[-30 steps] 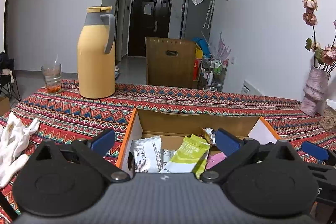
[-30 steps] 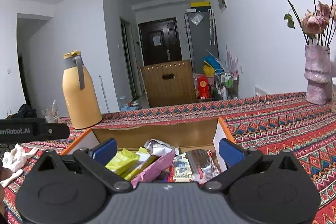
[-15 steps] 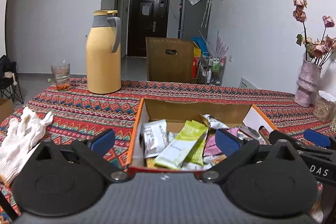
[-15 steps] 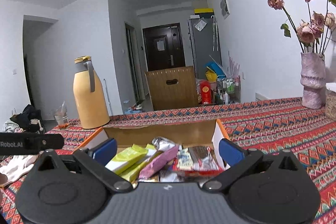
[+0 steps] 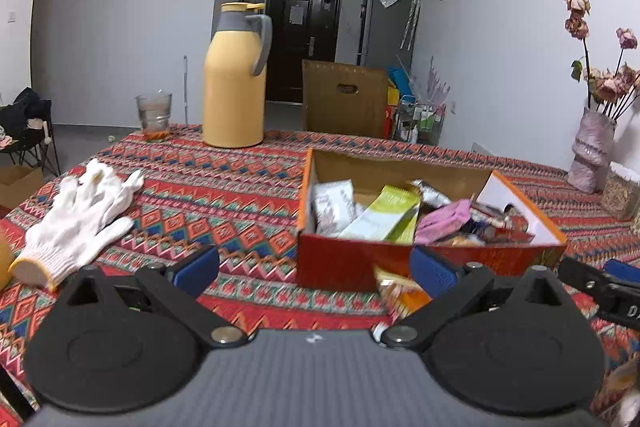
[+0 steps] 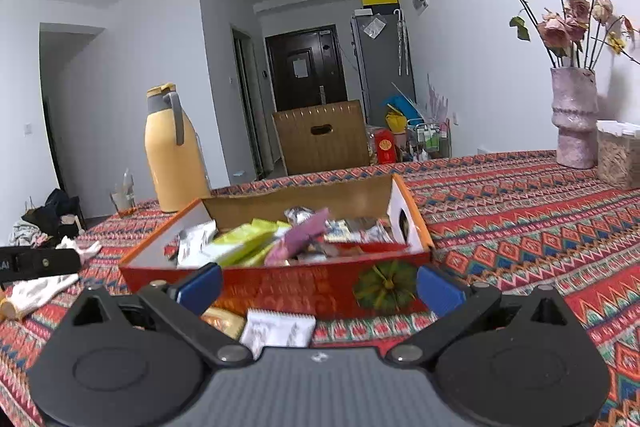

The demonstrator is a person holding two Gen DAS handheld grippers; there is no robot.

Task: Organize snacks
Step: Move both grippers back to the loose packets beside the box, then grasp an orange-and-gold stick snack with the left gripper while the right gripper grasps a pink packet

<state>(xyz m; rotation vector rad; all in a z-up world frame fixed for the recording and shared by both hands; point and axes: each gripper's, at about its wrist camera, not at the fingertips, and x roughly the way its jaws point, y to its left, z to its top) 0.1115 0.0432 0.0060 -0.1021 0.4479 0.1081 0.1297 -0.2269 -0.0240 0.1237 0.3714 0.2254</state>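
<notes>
A red-orange cardboard box sits on the patterned tablecloth, holding several snack packets: a green one, a pink one and a white one. Loose packets lie in front of the box: a white one and a gold one. My left gripper is open and empty, in front of the box's left corner. My right gripper is open and empty, in front of the box's front wall.
A yellow thermos and a glass stand at the table's far side. White gloves lie at the left. A pink vase with dried roses and a jar stand at the right.
Both grippers have pulled back and away from over the box. The box's front wall and the loose packets in front of it have come into view.
</notes>
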